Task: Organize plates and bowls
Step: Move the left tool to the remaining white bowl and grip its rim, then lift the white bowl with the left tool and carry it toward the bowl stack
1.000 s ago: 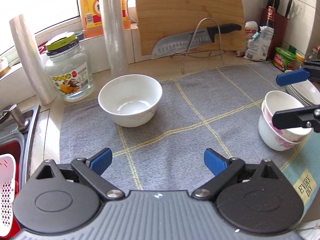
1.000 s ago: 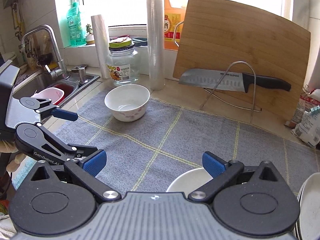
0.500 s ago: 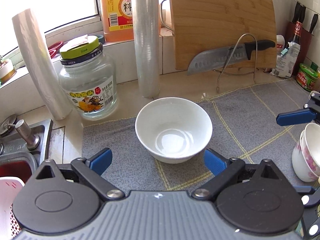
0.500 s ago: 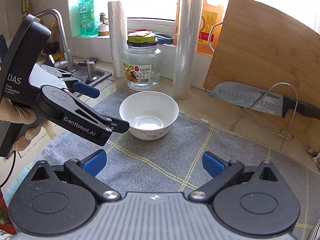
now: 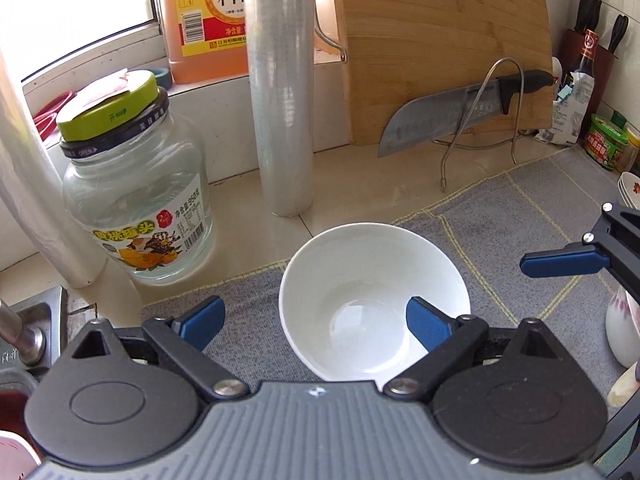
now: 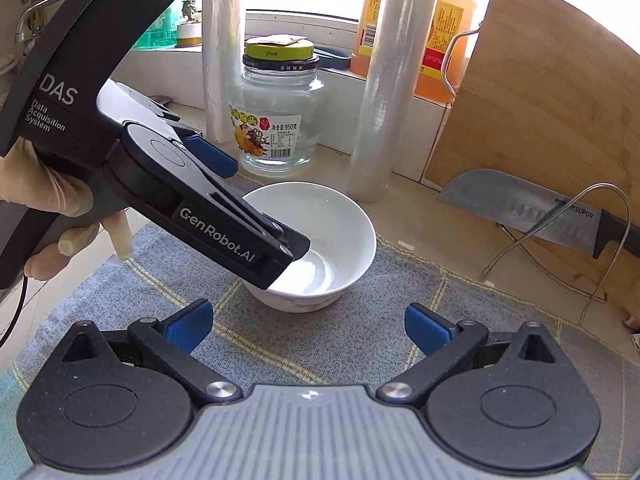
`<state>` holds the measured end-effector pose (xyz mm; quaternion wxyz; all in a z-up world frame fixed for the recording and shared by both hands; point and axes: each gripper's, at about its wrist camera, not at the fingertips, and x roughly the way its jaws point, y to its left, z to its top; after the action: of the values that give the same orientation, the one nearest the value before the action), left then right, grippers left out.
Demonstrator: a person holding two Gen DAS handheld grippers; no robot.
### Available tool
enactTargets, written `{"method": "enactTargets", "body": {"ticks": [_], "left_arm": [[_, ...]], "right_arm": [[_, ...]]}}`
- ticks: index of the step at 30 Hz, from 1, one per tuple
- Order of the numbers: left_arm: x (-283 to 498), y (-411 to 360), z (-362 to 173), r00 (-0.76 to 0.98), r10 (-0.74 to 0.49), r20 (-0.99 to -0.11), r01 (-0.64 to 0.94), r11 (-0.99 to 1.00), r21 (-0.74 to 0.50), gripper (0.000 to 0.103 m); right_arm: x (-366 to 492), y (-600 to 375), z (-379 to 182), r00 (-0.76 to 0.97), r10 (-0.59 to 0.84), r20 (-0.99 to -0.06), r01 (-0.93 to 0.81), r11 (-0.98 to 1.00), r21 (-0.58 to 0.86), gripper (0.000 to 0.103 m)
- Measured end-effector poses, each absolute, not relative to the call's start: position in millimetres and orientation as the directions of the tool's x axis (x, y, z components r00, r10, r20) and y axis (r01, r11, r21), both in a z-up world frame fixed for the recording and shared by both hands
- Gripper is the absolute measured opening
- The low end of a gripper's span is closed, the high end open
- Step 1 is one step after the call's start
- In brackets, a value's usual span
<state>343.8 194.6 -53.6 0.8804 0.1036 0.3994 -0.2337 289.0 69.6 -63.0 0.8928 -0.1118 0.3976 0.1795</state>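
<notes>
A plain white bowl (image 5: 374,300) (image 6: 340,232) stands on the grey checked mat (image 5: 520,208). My left gripper (image 5: 314,322) (image 6: 264,210) straddles the bowl's left wall, one finger inside the bowl and the other outside its rim. Its jaws are closing, and the pads are still apart from the wall. My right gripper (image 6: 307,327) is open with nothing between its fingers, hovering over the mat just short of the bowl. Stacked small flowered bowls (image 5: 622,328) and white plates (image 5: 630,188) sit at the right edge of the left wrist view.
Behind the bowl stand a glass jar (image 5: 136,208) with a green lid and a roll of cling film (image 5: 280,120). A knife (image 5: 452,120) rests on a wire rack against a wooden cutting board (image 5: 440,40). The sink (image 5: 24,340) lies to the left.
Both grippers have moved in toward the white bowl. The left one has come over its rim, one finger now inside, and its jaws have narrowed a little.
</notes>
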Motion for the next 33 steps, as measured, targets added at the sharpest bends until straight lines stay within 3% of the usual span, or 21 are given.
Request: {"method": "enactTargets", "body": {"ticks": [7,11,17,33], "left_arm": [[361,195,-62,0.518,-0.392,-0.761,0.548,0.834,-0.057,0.086],[368,193,-68,0.482,-0.410,-0.774,0.572,0.816,-0.076,0.075],[375,192,-67,0.464,-0.437,-0.771,0.596,0.798,-0.094,0.075],[376,187,-71,0.426,-0.468,-0.775,0.621,0.774,-0.126,0.067]], "right_arm": [[300,73,-74,0.600,0.230,-0.766,-0.410,0.911,-0.048,0.103],[304,75,-79,0.595,0.226,-0.771,-0.413,0.909,-0.052,0.101],[312,77,-83,0.582,0.237,-0.778,-0.425,0.904,-0.043,0.090],[312,82,-81,0.585,0.266,-0.766,-0.467,0.883,-0.050,0.082]]}}
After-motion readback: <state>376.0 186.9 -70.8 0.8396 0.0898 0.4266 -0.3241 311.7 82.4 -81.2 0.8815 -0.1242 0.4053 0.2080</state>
